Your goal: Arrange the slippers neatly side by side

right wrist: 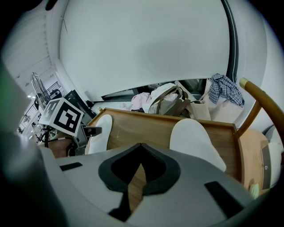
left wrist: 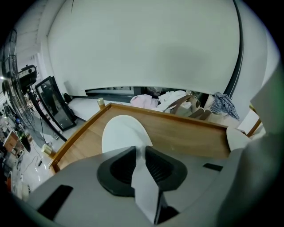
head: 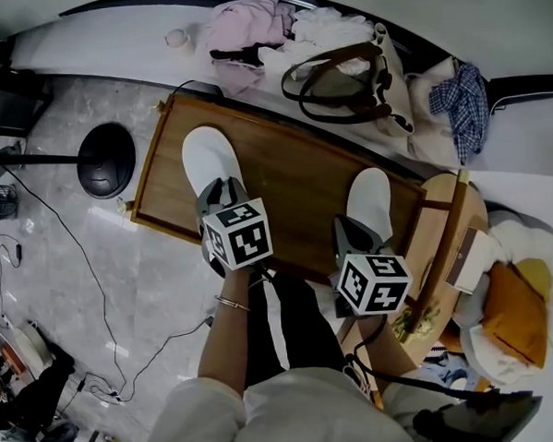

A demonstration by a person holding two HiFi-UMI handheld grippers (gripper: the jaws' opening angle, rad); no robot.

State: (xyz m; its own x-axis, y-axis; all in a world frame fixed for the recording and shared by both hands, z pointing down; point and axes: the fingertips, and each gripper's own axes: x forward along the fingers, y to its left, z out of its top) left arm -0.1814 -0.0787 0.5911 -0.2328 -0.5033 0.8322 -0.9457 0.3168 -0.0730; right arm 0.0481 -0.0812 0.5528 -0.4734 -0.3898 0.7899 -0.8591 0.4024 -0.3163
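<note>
My left gripper (left wrist: 140, 153) pinches the left slipper (left wrist: 122, 133) at its heel. My right gripper (right wrist: 138, 148) looks closed and empty beside the right slipper (right wrist: 193, 137). Both slippers lie well apart on the worktop (head: 292, 168), so pairing remains.

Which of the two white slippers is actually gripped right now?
The left slipper: the left gripper is clamped on its heel edge. The right slipper lies free on the wooden tray, beside the right gripper, whose jaws hold nothing.

I count two flat white fabric slippers (head: 209, 159) on one rimmed wooden tabletop (head: 293, 178); one cream canvas bag with brown handles (head: 339, 87); one round black stand base (head: 107, 160); one blue checked cloth (head: 464, 104).
</note>
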